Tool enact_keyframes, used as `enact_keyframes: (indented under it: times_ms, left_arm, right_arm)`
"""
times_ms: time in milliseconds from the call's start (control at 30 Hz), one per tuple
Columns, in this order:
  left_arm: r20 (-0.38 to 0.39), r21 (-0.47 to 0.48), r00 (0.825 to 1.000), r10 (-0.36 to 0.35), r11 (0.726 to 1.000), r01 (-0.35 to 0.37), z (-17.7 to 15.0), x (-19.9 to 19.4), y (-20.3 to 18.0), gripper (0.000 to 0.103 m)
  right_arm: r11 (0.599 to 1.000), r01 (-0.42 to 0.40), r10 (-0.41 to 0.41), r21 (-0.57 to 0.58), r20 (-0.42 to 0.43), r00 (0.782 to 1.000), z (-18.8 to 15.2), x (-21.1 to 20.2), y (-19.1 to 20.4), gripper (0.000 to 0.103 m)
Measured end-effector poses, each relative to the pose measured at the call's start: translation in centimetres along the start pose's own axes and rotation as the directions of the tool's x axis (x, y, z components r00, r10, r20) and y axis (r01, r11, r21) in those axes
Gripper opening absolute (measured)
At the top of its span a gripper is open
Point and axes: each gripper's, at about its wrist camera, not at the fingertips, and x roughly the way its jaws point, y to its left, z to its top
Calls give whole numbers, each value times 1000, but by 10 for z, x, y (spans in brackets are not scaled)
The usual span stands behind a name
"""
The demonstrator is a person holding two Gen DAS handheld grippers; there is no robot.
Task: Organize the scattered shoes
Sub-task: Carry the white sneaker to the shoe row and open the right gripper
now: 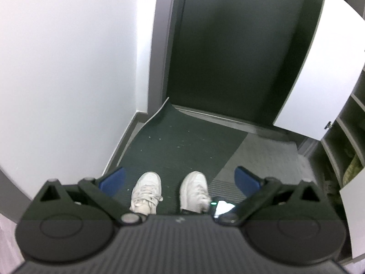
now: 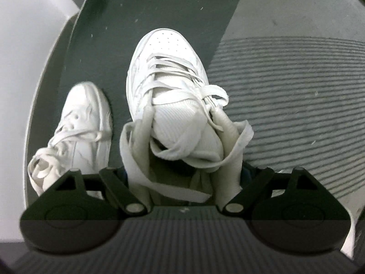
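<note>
White sneakers stand side by side on the dark mat, low in frame. Left gripper gapes empty; right gripper straddles one sneaker's collar, grasp unclear.

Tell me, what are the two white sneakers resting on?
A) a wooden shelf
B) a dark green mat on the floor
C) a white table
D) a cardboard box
B: both white sneakers sit side by side, toes pointing toward the door, on the dark green mat that lies on the floor before the dark door.
</note>
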Motion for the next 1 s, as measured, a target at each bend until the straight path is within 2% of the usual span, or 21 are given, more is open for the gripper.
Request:
enact_keyframes:
  times_ms: [133, 233, 367, 533, 633, 700, 833, 933, 1000]
  left_arm:
    - [-9, 2, 1000, 3, 1000, -3, 0, 3, -2, 103]
    - [-6, -5, 1000, -8, 1000, 8, 3, 1, 0, 103]
    - [17, -22, 1000, -22, 1000, 23, 6, -7, 5, 103]
    - [45, -30, 998, -38, 999, 39, 10, -17, 7, 103]
    - [57, -27, 997, -45, 999, 47, 12, -21, 6, 103]
    - [61, -17, 997, -52, 998, 53, 12, -25, 3, 103]
    - [44, 46, 997, -66, 997, 64, 10, -29, -4, 103]
    - [22, 61, 993, -119, 991, 117, 9, -38, -3, 103]
    - [1, 52, 985, -170, 984, 170, 10, -42, -3, 103]
  right_arm:
    - [986, 135, -131, -98, 47, 990, -16, 12, 42, 89]
    - [979, 135, -128, -152, 59, 990, -24, 10, 56, 89]
    - [986, 64, -59, -155, 37, 998, -32, 5, 59, 89]
    - [987, -38, 33, -158, -31, 999, -40, 3, 58, 95]
    - [986, -112, 110, -122, -19, 994, -46, -10, 43, 103]
    - [982, -165, 164, -88, -17, 986, -48, -27, 29, 103]
    - [974, -180, 182, -141, 1, 983, -29, -72, 20, 103]
    - [976, -102, 124, -190, 110, 986, 8, -143, -1, 103]
    - [987, -7, 40, -163, 196, 980, 31, -182, -23, 103]
